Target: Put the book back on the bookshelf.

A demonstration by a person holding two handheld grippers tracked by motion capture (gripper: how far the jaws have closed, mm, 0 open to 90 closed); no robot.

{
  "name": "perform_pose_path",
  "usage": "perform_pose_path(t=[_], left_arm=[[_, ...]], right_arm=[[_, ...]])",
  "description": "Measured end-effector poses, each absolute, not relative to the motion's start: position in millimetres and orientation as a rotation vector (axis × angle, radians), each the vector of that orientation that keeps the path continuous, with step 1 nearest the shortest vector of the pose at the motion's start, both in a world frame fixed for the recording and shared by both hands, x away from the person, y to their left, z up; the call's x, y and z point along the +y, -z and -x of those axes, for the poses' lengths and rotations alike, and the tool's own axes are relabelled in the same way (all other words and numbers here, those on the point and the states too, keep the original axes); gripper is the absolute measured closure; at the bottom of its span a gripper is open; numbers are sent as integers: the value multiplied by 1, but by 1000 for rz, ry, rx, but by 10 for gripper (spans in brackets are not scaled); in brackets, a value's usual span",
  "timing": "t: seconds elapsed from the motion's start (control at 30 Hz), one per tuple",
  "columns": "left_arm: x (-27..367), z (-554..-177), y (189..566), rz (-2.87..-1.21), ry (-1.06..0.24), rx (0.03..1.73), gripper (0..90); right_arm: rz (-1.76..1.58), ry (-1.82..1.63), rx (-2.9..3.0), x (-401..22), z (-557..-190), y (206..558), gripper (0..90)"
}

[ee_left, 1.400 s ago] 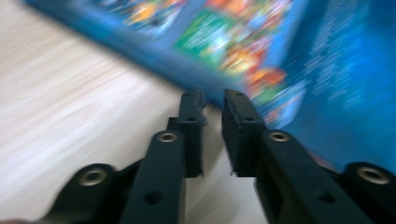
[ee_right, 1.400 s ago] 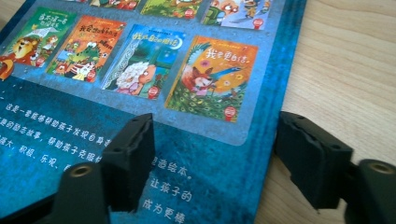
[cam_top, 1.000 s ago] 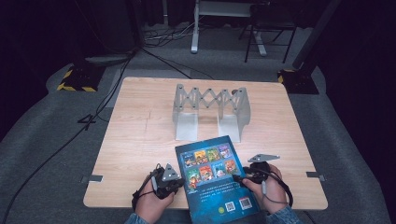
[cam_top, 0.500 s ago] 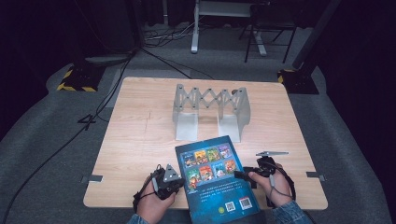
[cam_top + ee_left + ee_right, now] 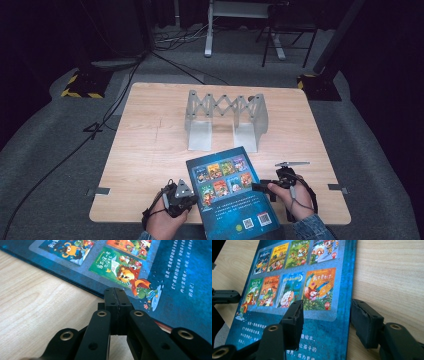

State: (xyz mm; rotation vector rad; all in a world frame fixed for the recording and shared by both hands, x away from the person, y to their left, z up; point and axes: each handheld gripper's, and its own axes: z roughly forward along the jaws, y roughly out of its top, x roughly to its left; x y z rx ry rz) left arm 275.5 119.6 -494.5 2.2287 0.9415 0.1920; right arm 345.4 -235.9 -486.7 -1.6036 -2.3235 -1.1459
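The right gripper [image 5: 263,187], jaws just closing, is now straddling the book [image 5: 232,195] edge ungripped. The left gripper [image 5: 192,198] is staying shut at the tabletop's [image 5: 150,150] near edge; cover writing is Chinese.

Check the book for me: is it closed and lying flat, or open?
Closed, back cover up. The book lies flat on the table, near end past the edge; no pages are spread in either gripper view.

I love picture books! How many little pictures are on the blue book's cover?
8, all on the blue book: four side by side in the upper row, four in the lower row. None looks hidden.
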Motion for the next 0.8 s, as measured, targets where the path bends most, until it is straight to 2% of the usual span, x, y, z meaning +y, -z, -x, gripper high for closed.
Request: perform_pose_path(t=[0.33,0.47,0.57,0.8], left_arm=[[119,-275,494,-2239,-192,934,900],[121,-276,493,-2224,-151,939,900],[120,-276,492,-2235,-169,937,900],[119,-275,491,-2244,-180,938,900]], right_arm=[[1627,1142,-2221,-240,-352,488,443],[1656,1160,-2265,-234,-351,487,448],[1675,1166,-2205,-239,-353,489,515],[1651,1155,-2059,-250,-355,494,525]])
